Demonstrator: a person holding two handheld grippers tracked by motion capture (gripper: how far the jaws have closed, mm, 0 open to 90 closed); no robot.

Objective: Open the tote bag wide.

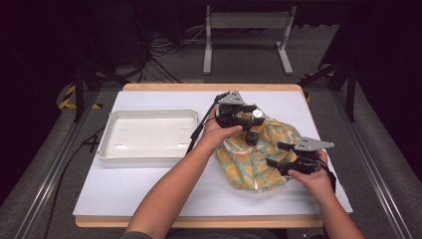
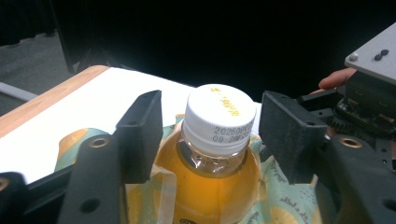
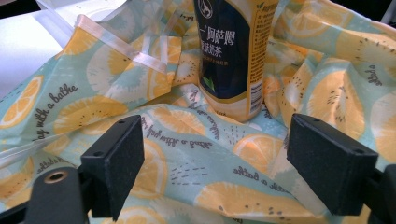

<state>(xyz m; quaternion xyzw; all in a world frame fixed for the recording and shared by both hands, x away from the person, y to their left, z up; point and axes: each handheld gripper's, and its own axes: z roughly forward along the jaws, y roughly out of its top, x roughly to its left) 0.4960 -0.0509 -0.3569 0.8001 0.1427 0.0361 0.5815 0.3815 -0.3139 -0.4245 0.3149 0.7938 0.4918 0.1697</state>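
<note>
My left hand-held gripper [image 2: 210, 135] sits w/ jaws spread either side of the bottle [image 2: 212, 154] neck, just under the white cap [image 2: 219, 116], pads not touching yet, I'd say lined up to pinch it. Bottle stands upright on the lemon-print bag [image 3: 196, 163] mid-worktop [image 1: 149, 189]. Right hand-held gripper [image 3: 215, 163] hovers spread over the fabric, prob. to hold it down. Tray [image 1: 107, 149] sits to the left.

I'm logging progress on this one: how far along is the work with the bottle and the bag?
Done: the bottle stands upright on the lemon-print bag. In hand: the left tool straddles the white cap, jaws either side with gaps, no grip yet. The right tool hangs open over the cloth. Left: gripping and lifting the bottle; the white tray holds nothing.
</note>
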